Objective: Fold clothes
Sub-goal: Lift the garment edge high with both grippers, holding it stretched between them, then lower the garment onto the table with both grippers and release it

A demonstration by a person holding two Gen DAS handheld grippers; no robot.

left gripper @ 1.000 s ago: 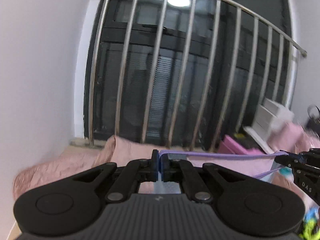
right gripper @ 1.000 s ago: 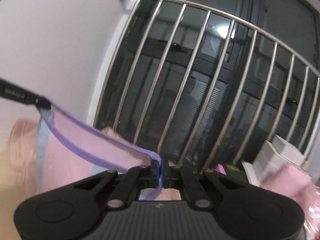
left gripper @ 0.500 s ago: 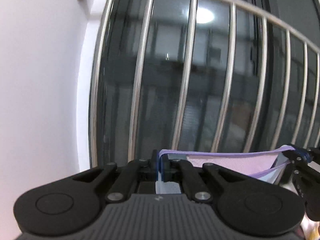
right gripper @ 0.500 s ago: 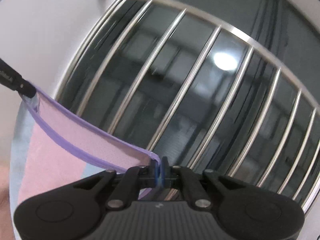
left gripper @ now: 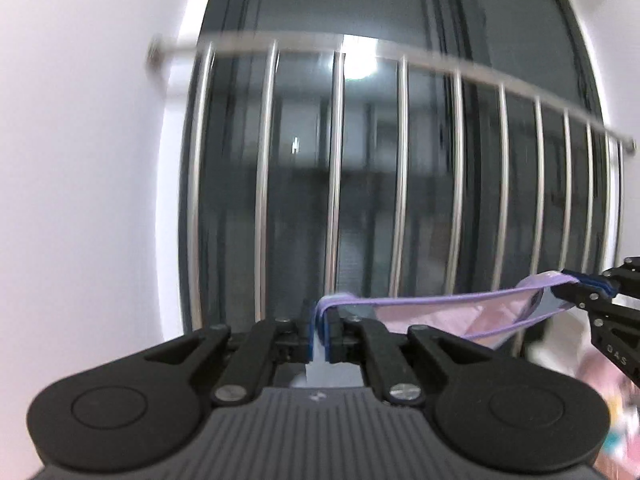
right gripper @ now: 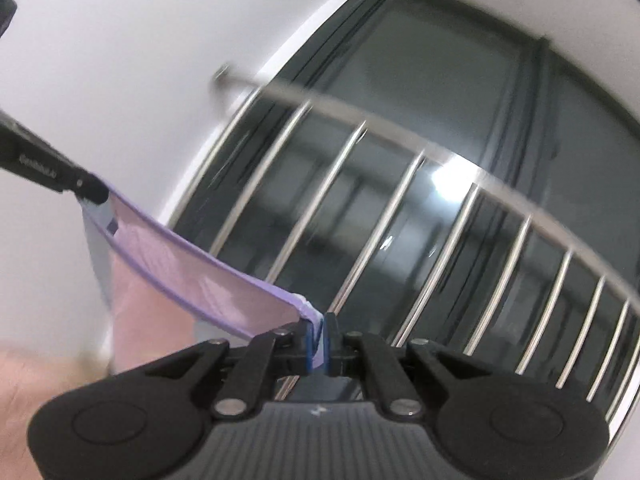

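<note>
A pink garment [right gripper: 160, 280] with a purple hem hangs stretched between the left gripper [left gripper: 323, 334] and right gripper [right gripper: 318, 340], each clamped on a corner, railing [left gripper: 400, 200] ahead; only the right view shows its body drooping below the left tongs.

Domestic interior, probably a bedroom or living room. Evidence: plain white wall [left gripper: 80, 160]; tall dark glazed window [left gripper: 360, 20] guarded by a steel railing [left gripper: 404, 184] of vertical bars; ceiling-lamp reflection [right gripper: 448, 178] in the glass.
</note>
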